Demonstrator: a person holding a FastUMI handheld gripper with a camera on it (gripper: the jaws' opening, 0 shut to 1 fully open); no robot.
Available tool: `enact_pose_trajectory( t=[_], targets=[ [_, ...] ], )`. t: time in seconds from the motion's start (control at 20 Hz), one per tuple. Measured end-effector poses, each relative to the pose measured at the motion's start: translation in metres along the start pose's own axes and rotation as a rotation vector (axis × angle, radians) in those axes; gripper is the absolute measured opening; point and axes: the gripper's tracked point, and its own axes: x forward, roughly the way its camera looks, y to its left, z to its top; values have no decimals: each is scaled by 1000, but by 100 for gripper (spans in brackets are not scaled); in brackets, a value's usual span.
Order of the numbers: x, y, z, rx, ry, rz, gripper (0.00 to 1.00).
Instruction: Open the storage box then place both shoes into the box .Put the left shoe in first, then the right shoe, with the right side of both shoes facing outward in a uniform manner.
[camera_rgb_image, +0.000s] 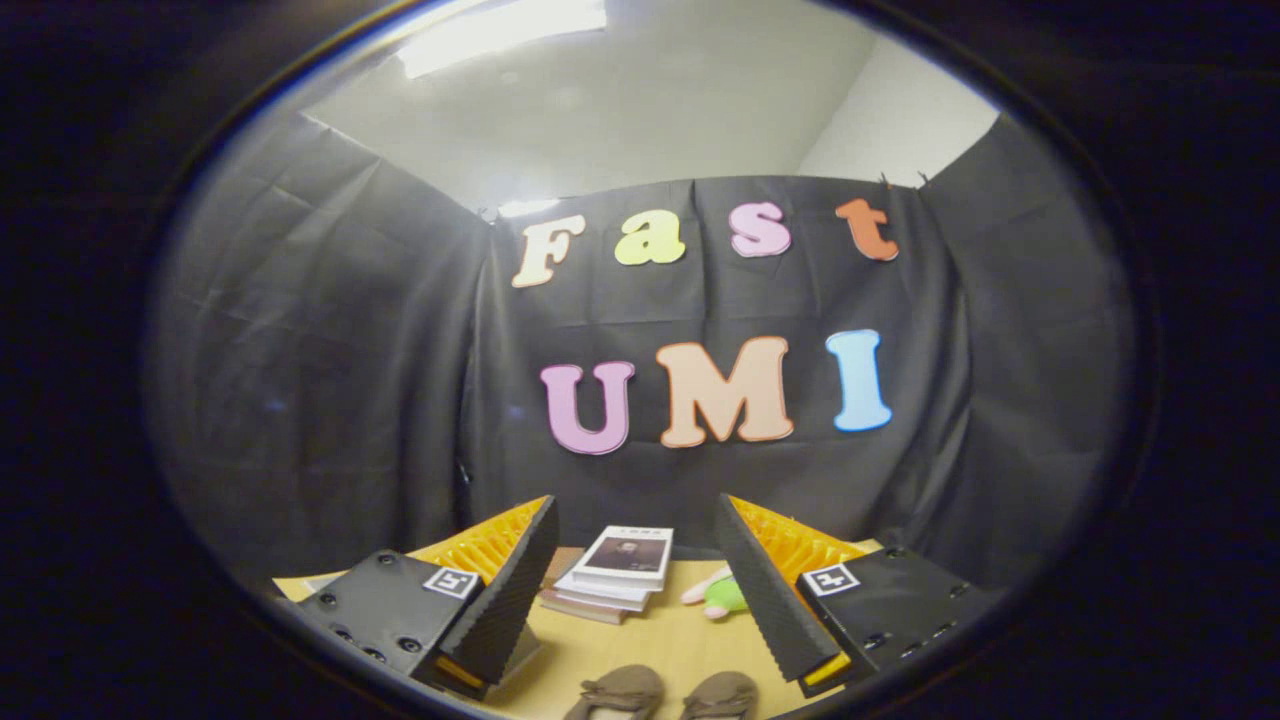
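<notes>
Your claw (637, 560) hangs spread and empty above the counter (640, 650), both shoes (618, 690) untouched at 6 o'clock, so opening the box and every placement remain ahead.

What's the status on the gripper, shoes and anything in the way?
Gripper open, holding nothing. Two shoes side by side on table, between fingers. Book stack and green toy beyond.

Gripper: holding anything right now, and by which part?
Nothing. The gripper is open, its fingers apart in the air; the shoes lie untouched on the table below.
</notes>
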Motion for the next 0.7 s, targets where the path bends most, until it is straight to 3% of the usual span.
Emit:
enact_pose_trajectory(
  t=[0.2,0.4,0.7],
  targets=[
    [2,24,-37,193,130,90,100],
    [4,39,-67,370,247,130,100],
    [-3,76,-142,648,511,218,100]
  ],
)
